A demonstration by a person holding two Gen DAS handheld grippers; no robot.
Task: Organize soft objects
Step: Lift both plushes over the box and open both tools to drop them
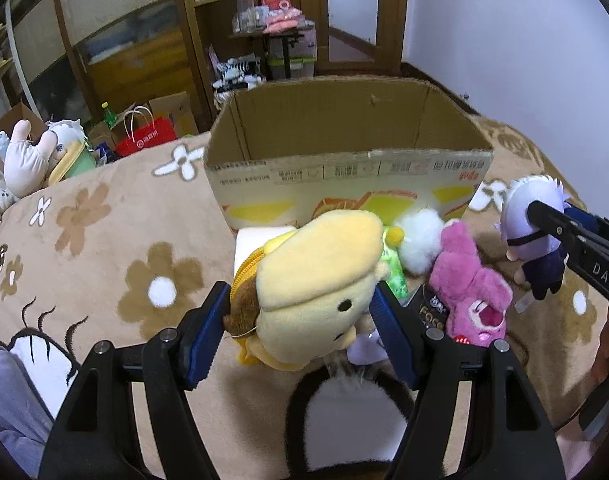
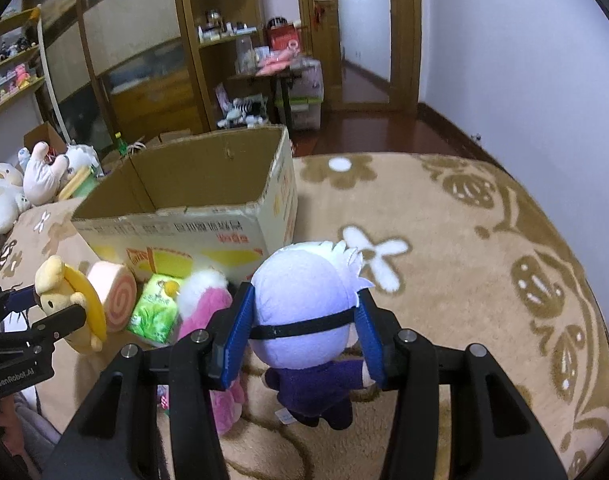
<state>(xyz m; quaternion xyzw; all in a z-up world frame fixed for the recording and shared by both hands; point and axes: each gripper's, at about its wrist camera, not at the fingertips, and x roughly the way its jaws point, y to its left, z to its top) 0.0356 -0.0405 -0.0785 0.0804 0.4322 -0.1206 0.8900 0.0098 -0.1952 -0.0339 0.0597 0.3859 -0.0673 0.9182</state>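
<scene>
My left gripper (image 1: 300,312) is shut on a yellow plush toy (image 1: 320,276) and holds it above the blanket in front of the open cardboard box (image 1: 344,168). My right gripper (image 2: 304,332) is shut on the head of a white-haired doll (image 2: 304,312) in dark purple clothes, lifted beside the box (image 2: 184,216). The doll also shows in the left wrist view (image 1: 532,216), and the yellow toy in the right wrist view (image 2: 68,296). A pink bear plush (image 1: 468,288), a white fluffy toy (image 1: 420,240), a green packet (image 2: 154,308) and a pink swirl roll cushion (image 2: 114,296) lie before the box.
A beige flowered blanket (image 1: 104,240) covers the bed. More plush toys (image 1: 24,160) are piled at the left edge. A black and white furry item (image 1: 344,412) lies under my left gripper. Wooden shelves (image 2: 224,40) and a door stand behind.
</scene>
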